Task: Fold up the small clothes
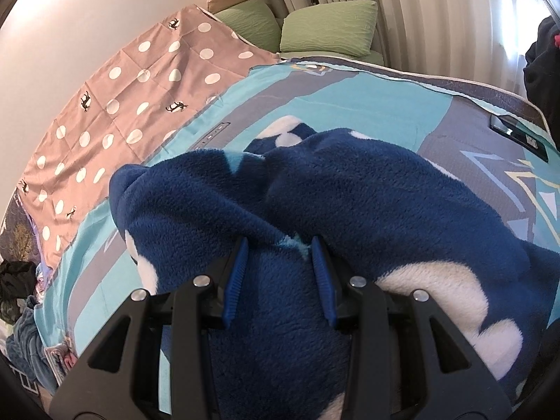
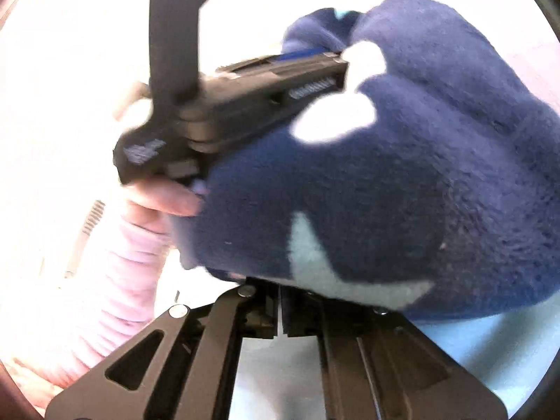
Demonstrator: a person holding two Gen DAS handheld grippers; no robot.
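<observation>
Far left, bed edge: dark heap of other clothes (image 1: 15, 280), well apart from the work.
Polka-dot sheet (image 1: 133, 98): spread flat on the bed, beside the teal bedspread (image 1: 350, 94).
Green pillows (image 1: 329, 26): at the head of the bed, clear of the work.
Fleece garment (image 1: 350, 189): dark blue with white patches, bunched and raised over the bedspread, not yet flat.
Left hand-held gripper (image 1: 280, 255): partly closed on a thick gathered fold of the fleece; blue pads (image 1: 238, 273) pressed into the pile on both sides.
Right hand-held gripper (image 2: 280, 311): clamped fully together; fleece draped over the tips, edge apparently pinched, contact point hidden by the cloth.
Person's hand (image 2: 164, 203): pink sleeve, holding the left tool, seen at left in the right wrist view.
Key relation: garment lies directly ahead of and between both tools, bulk hanging toward the right one; long axis not readable while crumpled.
Nearer hand: both already on the cloth; neither favoured.
Judgement: spreading stage, folding barely begun.
Risk: thick pile may slip from the narrow right pinch.
</observation>
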